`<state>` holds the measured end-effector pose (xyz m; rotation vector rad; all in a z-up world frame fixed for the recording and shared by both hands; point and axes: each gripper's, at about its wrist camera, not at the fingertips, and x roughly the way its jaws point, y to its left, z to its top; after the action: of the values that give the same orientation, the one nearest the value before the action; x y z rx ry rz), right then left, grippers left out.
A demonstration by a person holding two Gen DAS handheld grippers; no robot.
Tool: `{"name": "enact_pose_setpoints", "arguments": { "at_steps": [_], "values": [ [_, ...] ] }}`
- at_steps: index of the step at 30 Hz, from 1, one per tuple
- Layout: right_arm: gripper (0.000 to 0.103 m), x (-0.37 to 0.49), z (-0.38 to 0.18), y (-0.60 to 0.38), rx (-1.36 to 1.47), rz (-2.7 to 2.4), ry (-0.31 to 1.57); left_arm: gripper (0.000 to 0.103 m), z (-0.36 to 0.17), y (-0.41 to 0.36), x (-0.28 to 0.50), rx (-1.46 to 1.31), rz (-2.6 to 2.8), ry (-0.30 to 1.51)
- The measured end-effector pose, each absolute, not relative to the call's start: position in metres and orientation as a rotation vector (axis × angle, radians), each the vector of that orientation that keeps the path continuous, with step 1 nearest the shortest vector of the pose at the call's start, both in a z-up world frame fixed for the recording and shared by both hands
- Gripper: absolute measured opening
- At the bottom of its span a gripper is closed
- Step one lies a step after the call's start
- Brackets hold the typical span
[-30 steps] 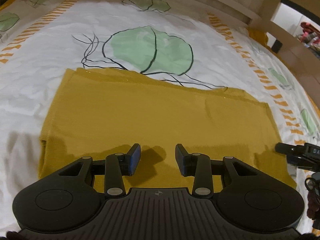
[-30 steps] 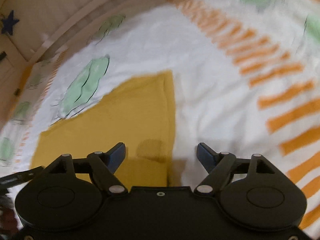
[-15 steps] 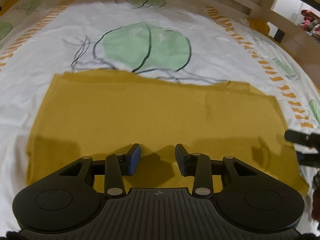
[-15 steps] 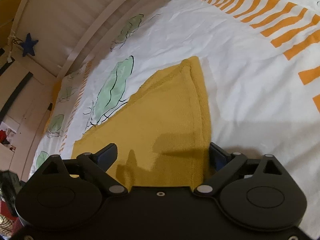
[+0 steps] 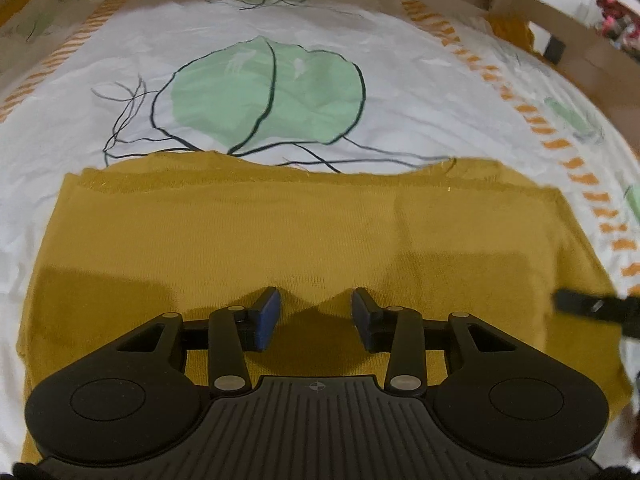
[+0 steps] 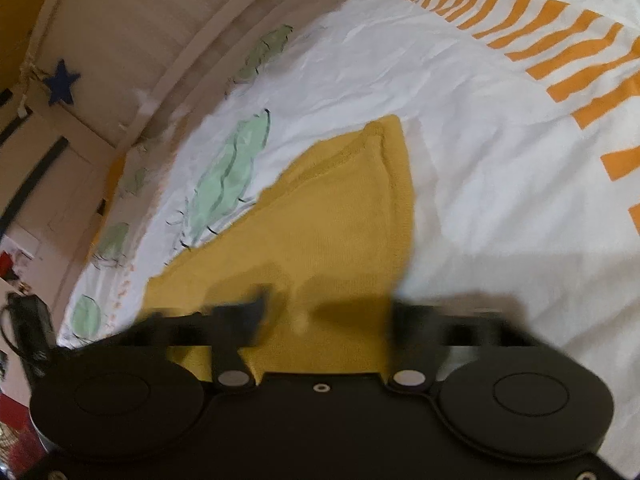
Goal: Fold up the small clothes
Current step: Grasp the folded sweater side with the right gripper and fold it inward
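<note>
Now my right gripper (image 6: pixel 324 316) has dropped lower over mustard-yellow knitted cloth (image 5: pixel 280 240), fingers apart; left gripper (image 5: pixel 316 312) also apart, nothing grasped; edge grab seems next.

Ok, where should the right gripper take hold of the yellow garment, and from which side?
Probably the near right corner of the yellow garment, coming in low from the right over the bedsheet. That side edge lies straight and exposed, with layers stacked there, so the open right gripper, already straddling it, could pinch them together.
</note>
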<state>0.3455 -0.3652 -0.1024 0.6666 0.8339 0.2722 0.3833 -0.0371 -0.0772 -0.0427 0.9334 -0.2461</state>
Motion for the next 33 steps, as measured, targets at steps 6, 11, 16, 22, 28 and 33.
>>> {"name": "enact_pose_setpoints", "arguments": {
  "at_steps": [6,11,16,22,28,33],
  "values": [
    [0.029,0.345,-0.096,-0.355,0.6,0.257,0.826,0.039,-0.055,-0.006,0.358,-0.053,-0.153,0.903],
    [0.029,0.342,-0.084,-0.344,0.542,0.224,0.815,0.039,-0.036,0.031,0.334,-0.054,-0.114,0.87],
    [0.029,0.341,-0.077,-0.331,0.508,0.228,0.811,0.039,-0.034,0.062,0.34,-0.108,-0.081,0.883],
    [0.028,0.338,-0.065,-0.318,0.496,0.227,0.767,0.039,-0.028,0.086,0.344,-0.165,-0.065,0.871],
    [0.027,0.344,-0.043,-0.277,0.442,0.243,0.742,0.039,-0.028,0.107,0.345,-0.192,-0.05,0.868],
    [0.027,0.365,-0.021,-0.225,0.392,0.299,0.756,0.039,-0.024,0.128,0.345,-0.244,-0.035,0.865]
  ]
}}
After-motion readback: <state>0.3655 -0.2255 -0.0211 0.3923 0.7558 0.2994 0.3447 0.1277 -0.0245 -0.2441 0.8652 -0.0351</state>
